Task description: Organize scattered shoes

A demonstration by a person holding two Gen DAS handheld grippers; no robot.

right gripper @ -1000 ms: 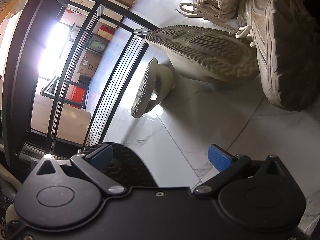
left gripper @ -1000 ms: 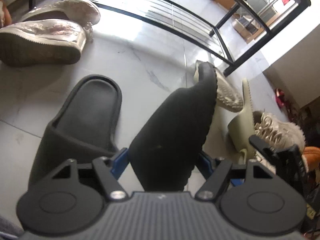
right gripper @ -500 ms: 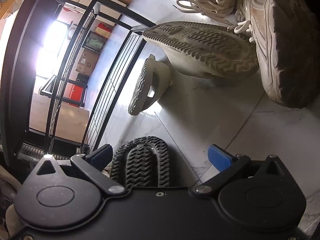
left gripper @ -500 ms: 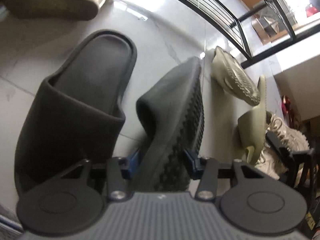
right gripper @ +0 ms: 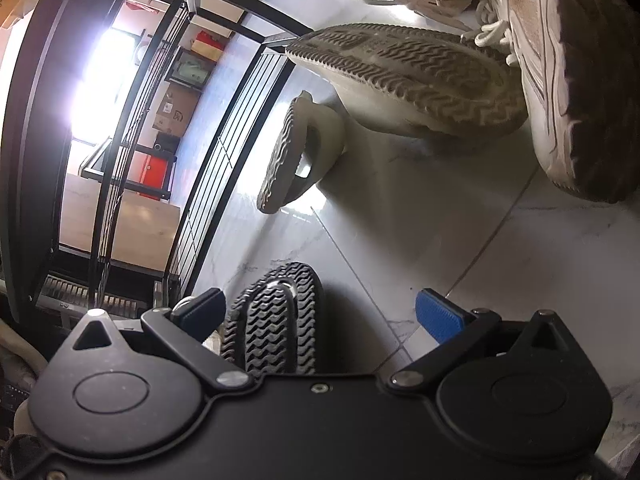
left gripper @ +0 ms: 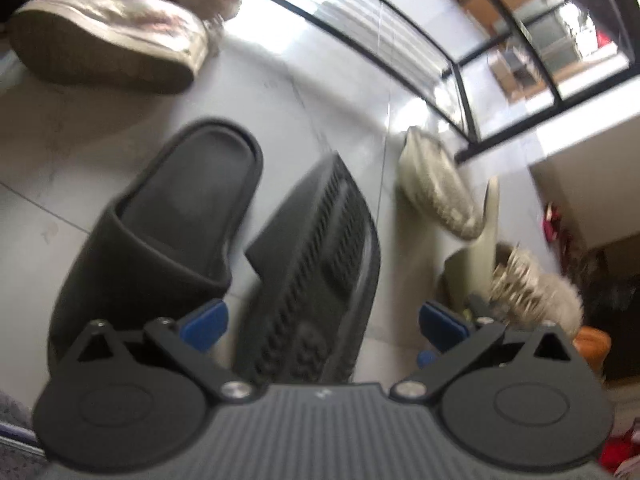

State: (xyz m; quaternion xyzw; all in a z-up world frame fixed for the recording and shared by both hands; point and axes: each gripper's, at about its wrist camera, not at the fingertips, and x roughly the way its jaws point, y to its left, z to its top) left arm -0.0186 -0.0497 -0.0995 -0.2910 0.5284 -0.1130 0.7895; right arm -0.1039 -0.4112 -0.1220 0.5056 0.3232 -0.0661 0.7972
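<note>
The left gripper [left gripper: 320,320] stood spread around the tilted black ridged rubber slide [left gripper: 320,272], beside its upright mate [left gripper: 160,232]; the right gripper [right gripper: 320,312] stood spread too. Olive foam slides [left gripper: 440,188] ahead remained unsorted.

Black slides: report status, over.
Both hand-held grippers open: left, right. Tipped slide on edge beside upright slide, unheld. Olive slides lie right.

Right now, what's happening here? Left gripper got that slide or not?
Not gripped at this moment. The left gripper is open, its fingers spread on either side of the black slide, which lies tipped with its tread showing beside its upright mate on the tile floor. The right gripper is open too, holding nothing. Beige slides and sneakers are scattered nearby.
</note>
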